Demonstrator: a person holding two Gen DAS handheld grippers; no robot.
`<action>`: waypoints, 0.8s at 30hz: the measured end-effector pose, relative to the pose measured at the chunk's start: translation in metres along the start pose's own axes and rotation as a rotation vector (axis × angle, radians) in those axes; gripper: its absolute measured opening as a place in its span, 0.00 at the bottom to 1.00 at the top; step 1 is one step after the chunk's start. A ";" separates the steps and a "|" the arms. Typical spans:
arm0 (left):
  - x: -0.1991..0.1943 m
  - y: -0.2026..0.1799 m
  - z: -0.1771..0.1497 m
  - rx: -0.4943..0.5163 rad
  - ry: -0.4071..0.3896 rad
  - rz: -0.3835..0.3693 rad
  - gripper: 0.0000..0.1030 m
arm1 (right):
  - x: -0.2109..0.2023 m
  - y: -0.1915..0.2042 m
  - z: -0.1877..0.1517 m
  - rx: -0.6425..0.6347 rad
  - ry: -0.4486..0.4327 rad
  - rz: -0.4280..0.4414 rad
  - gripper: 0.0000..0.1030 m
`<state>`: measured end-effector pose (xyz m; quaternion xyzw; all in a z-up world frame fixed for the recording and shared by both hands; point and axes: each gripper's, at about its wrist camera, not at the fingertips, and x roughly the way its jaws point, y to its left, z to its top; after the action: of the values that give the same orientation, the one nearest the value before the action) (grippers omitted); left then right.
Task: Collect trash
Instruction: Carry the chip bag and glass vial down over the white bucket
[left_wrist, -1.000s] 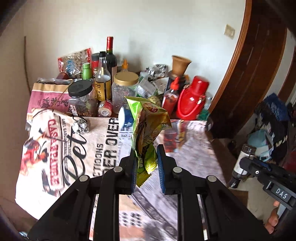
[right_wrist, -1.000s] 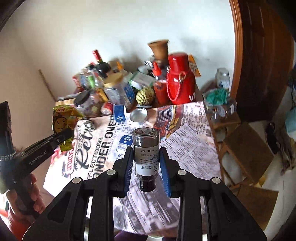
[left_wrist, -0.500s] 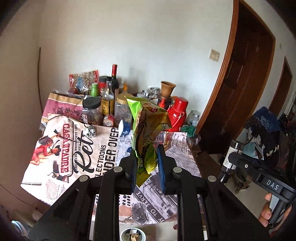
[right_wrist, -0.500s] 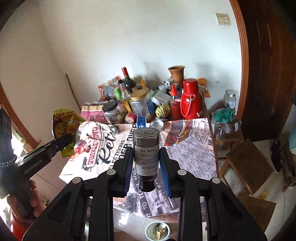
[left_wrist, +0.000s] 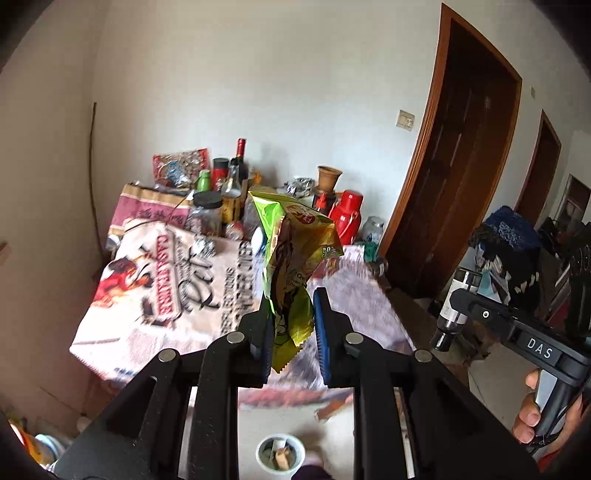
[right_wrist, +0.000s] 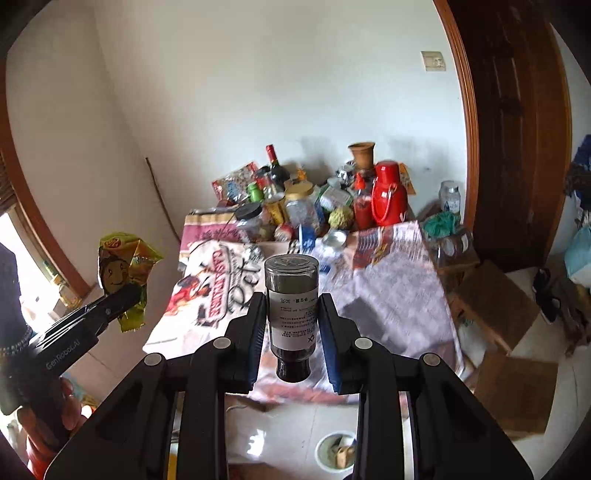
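Left wrist view: our left gripper (left_wrist: 291, 325) pinches a green-yellow snack wrapper (left_wrist: 291, 254), jaws narrowed onto its lower part, held up in the air short of the table's near edge (left_wrist: 207, 373). Bare floor lies below, with a small white cup (left_wrist: 281, 458) on it. The table covering reads "CASA PADRE"; the right tool is marked "DAS".

Right wrist view: our right gripper (right_wrist: 292, 325) clamps a small dark bottle (right_wrist: 292, 306) upside down — white label, print too small to read. The left tool reads "GenRobot.AI". Cardboard boxes (right_wrist: 495, 306) crowd the floor beside the table's right edge.
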<state>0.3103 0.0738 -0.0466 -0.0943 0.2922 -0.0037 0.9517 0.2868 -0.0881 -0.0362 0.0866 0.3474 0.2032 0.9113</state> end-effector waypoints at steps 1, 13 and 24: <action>-0.008 0.003 -0.006 0.001 0.003 0.001 0.18 | -0.003 0.006 -0.007 -0.002 0.006 0.000 0.25; -0.047 0.027 -0.076 -0.016 0.133 -0.048 0.18 | -0.016 0.035 -0.083 0.037 0.145 -0.047 0.25; -0.005 0.018 -0.138 -0.036 0.321 -0.012 0.18 | 0.025 0.009 -0.127 0.044 0.292 -0.033 0.25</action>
<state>0.2290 0.0678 -0.1590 -0.1113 0.4402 -0.0191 0.8908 0.2162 -0.0672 -0.1434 0.0702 0.4822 0.1909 0.8521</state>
